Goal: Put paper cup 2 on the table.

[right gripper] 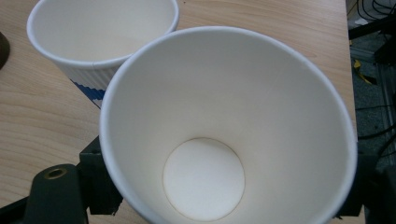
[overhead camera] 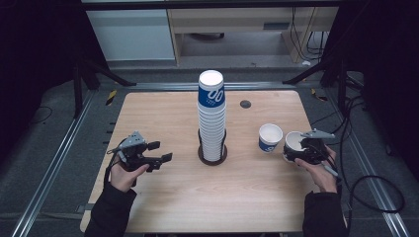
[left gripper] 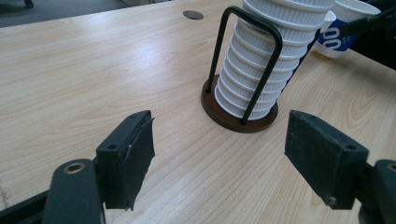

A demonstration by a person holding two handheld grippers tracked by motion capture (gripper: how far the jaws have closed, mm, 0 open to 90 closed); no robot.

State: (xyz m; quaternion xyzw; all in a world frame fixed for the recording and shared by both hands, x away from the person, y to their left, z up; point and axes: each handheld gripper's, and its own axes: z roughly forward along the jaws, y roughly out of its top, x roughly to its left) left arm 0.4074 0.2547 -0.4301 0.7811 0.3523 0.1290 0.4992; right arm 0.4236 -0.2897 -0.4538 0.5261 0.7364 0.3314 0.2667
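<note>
A tall stack of white ribbed paper cups (overhead camera: 212, 118) (left gripper: 271, 60) stands upside down in a dark round holder with a black wire loop (overhead camera: 213, 154) (left gripper: 243, 70) at the table's middle. One white and blue cup (overhead camera: 270, 137) (right gripper: 100, 37) stands upright to its right. My right gripper (overhead camera: 299, 148) is shut on a second white paper cup (overhead camera: 295, 141) (right gripper: 224, 135), held mouth-up just right of the standing cup. My left gripper (overhead camera: 160, 152) (left gripper: 219, 154) stands open left of the stack, nothing between its jaws.
The wooden table (overhead camera: 163, 197) has a round dark cable hole (overhead camera: 245, 104) (left gripper: 193, 14) behind the stack. Black stand legs and cables lie on the floor beyond the table's edges.
</note>
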